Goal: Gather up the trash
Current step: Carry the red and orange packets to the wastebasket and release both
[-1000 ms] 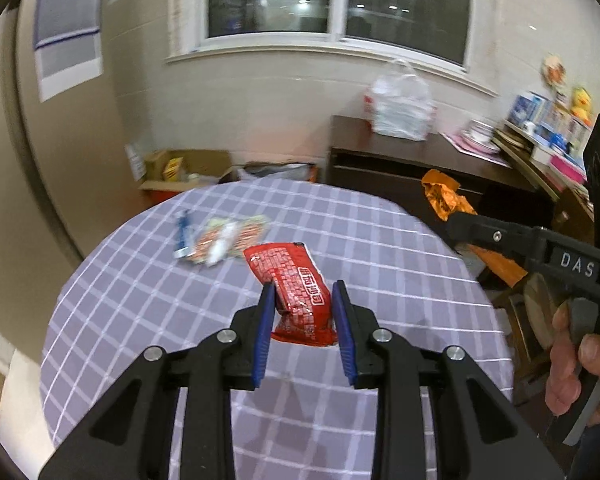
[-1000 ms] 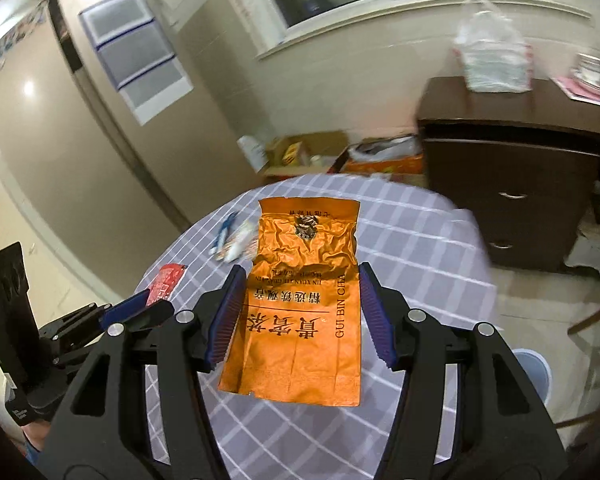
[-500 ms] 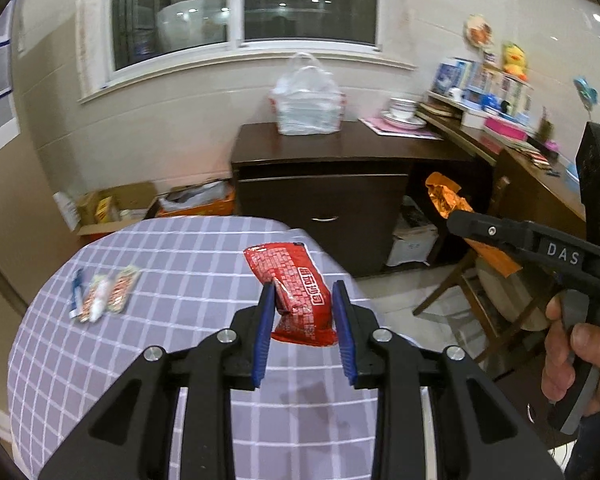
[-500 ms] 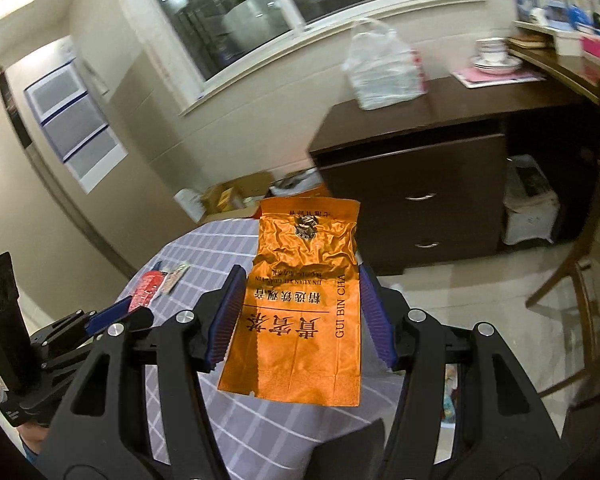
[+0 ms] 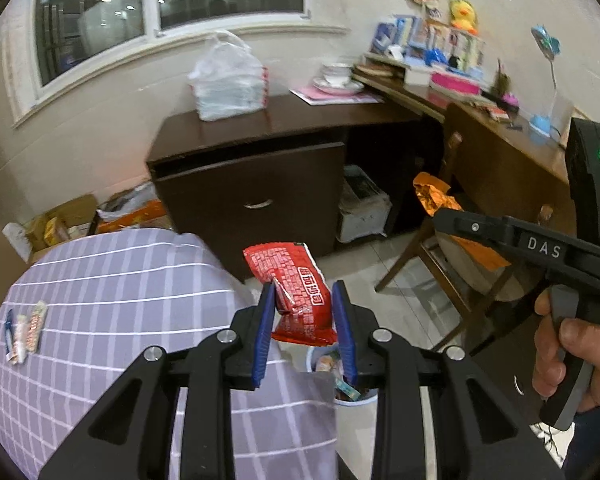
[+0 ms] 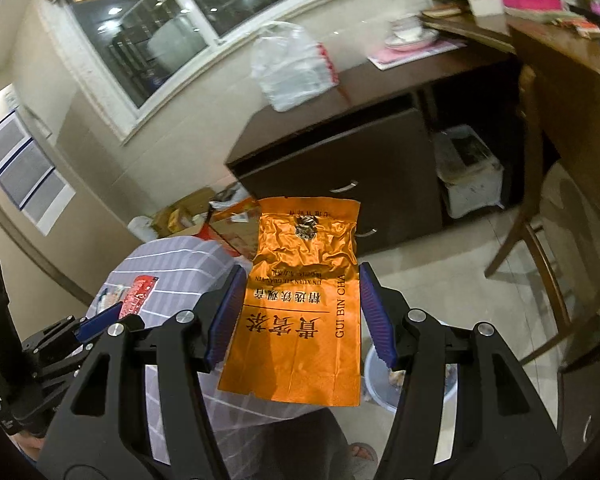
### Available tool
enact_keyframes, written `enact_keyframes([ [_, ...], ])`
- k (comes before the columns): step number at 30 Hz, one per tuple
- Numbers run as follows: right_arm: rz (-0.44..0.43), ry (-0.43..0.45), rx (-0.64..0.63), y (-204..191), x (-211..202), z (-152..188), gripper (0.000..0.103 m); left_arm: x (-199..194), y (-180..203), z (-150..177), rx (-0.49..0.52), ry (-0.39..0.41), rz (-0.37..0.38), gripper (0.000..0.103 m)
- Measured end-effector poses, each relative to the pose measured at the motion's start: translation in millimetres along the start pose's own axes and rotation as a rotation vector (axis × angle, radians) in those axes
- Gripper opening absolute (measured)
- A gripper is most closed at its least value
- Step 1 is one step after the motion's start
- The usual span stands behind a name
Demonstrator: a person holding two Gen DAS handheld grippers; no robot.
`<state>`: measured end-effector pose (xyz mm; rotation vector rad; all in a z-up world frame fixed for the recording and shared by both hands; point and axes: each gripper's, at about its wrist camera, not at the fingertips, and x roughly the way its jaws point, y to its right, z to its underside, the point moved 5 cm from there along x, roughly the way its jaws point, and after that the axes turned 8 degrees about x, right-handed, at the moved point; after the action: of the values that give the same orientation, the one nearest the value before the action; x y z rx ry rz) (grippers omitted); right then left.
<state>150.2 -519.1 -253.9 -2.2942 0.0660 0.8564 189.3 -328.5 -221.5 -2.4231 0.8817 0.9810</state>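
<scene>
My left gripper [image 5: 303,322] is shut on a red snack wrapper [image 5: 296,288] and holds it past the table's edge, above a pale trash bin [image 5: 354,396] on the floor. My right gripper [image 6: 300,316] is shut on a flat orange tea bag [image 6: 304,312] in the air; the bin [image 6: 380,376] shows below it. The orange bag [image 5: 436,196] and right gripper also show at the right of the left wrist view. Several small wrappers [image 5: 26,332] lie on the round checked table [image 5: 112,288].
A dark wooden cabinet [image 5: 260,184] with a white plastic bag [image 5: 228,80] stands under the window. A wooden chair [image 5: 452,248] and a cluttered desk [image 5: 500,136] are at the right. Cardboard boxes [image 5: 60,220] sit on the floor at the left.
Both grippers have swung right, off the table toward the cabinet and floor, still holding their wrappers. The trash bin has come into view below them.
</scene>
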Motion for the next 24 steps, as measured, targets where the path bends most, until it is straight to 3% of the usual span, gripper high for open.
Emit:
enact_keyframes([
  [17, 0.060, -0.140, 0.209, 102, 58, 21, 0.058, 125, 75, 4, 0.100, -0.243, 0.160, 0.030],
  [18, 0.073, -0.160, 0.225, 109, 66, 24, 0.059, 133, 78, 6, 0.094, -0.264, 0.194, 0.034],
  [19, 0.080, -0.176, 0.241, 114, 72, 28, 0.072, 138, 80, 10, 0.096, -0.290, 0.205, 0.040],
  [21, 0.106, -0.202, 0.283, 126, 81, 35, 0.086, 143, 76, 15, 0.085, -0.310, 0.167, 0.071],
  [24, 0.120, -0.221, 0.327, 137, 84, 44, 0.094, 131, 66, 15, 0.064, -0.263, 0.150, 0.080],
])
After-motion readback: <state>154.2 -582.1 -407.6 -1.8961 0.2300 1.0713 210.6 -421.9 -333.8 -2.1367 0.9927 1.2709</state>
